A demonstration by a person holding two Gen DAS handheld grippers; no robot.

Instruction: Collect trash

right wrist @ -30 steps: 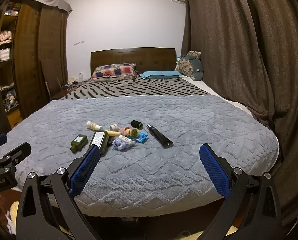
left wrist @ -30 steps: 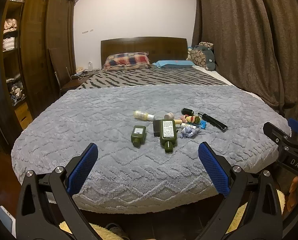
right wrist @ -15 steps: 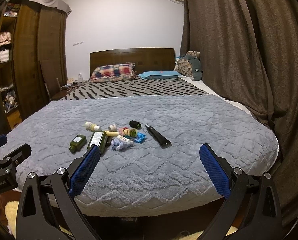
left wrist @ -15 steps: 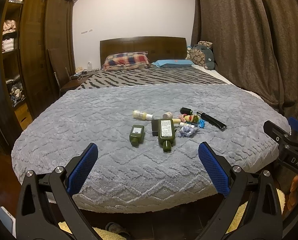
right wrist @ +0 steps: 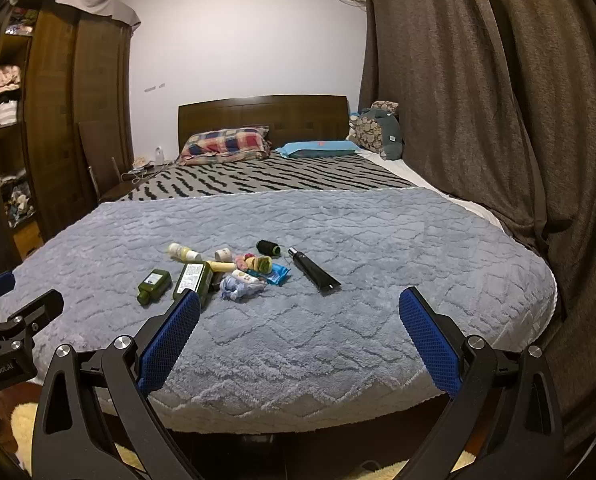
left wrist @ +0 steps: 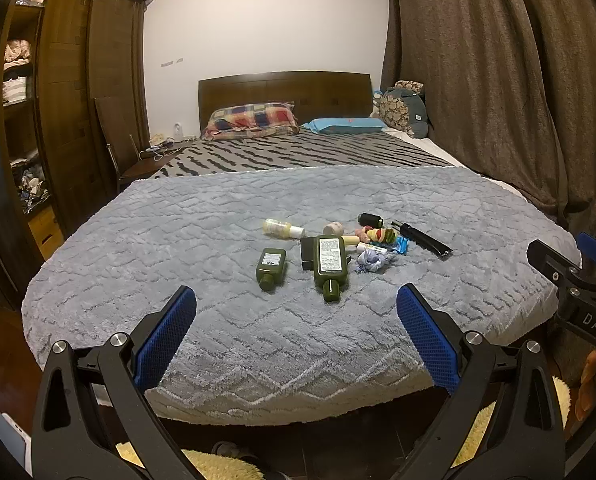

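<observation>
change vs earlier: both views sit a bit closer to the bed than a second ago; trash pile looks slightly larger, nothing in it has moved; both grippers as wide as before.
left gripper: jaws spread wide, nothing between them; blue pads hang over the near edge of the bed, short of the pile.
right gripper: jaws spread wide, empty; its left pad overlaps the big bottle's cap end in view, contact cannot be told.
near edge: grey blanket curves down over the foot of the bed; dark floor and a yellow fluffy rug below.
open room: bare blanket between the pads and the pile, more bare blanket left and right of it; curtain close along the right side, wardrobe on the left.
trash pile: mid-blanket, slightly right of centre in the left view, left of centre in the right view.
small green bottle: lying flat, cap toward camera, just left of the big one, apart from it.
large green bottle: lying flat, white label up, cap toward camera, partly on a black flat item.
crumpled blue-white wad: just right of the large bottle.
blue wrapper: beside the wad.
black tube: right end of the pile, lying diagonal.
small yellow bottle: behind the green bottles.
black spool: at the pile's far side.
far: striped cover, pillows, headboard.
</observation>
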